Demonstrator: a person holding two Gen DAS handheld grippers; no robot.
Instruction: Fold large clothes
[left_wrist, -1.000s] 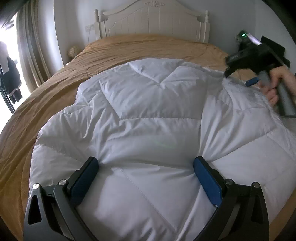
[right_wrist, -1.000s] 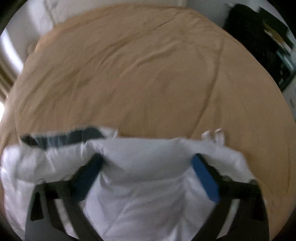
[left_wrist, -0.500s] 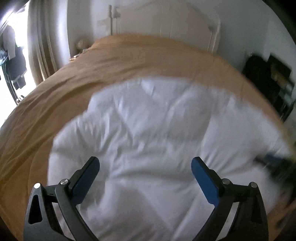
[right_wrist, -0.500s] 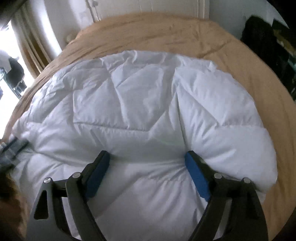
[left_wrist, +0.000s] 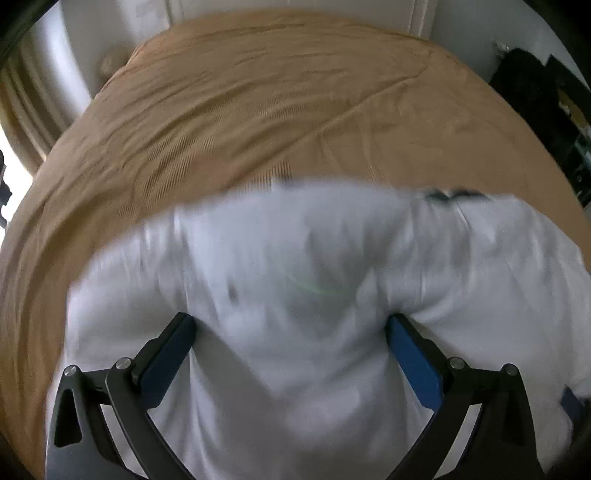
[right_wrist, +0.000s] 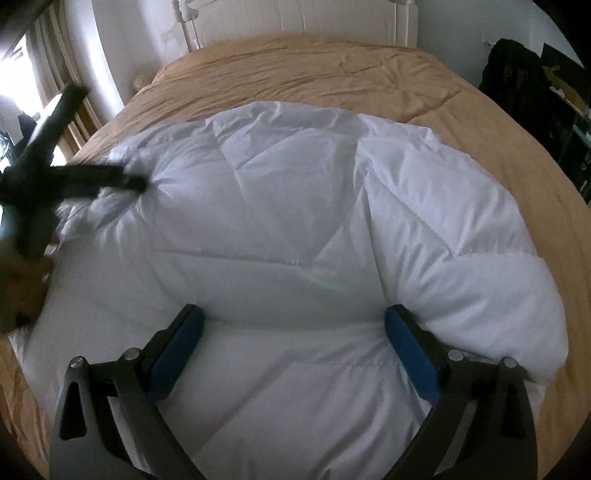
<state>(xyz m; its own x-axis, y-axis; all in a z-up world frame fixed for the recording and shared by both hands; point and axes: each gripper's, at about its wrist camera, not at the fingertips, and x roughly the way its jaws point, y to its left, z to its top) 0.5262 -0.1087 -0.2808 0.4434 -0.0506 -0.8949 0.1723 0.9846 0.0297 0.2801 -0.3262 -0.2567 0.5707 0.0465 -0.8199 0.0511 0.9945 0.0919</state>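
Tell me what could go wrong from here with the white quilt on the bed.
1. In the right wrist view the left hand-held gripper seems to bunch a fistful of the quilt; a thin pinch might slip out.
2. The right hand-held gripper is open with nothing gripped, so pulling one side alone could skew the fold.
3. The quilt's right edge nears the side of the bed and might slide off.

White quilt (right_wrist: 295, 229): matt, puffy stitched cloth. Bedspread (right_wrist: 332, 74): tan, finely ribbed cloth, creased. Right gripper (right_wrist: 293, 328): matt black plastic, blue pads (right_wrist: 412, 354), metal pins.
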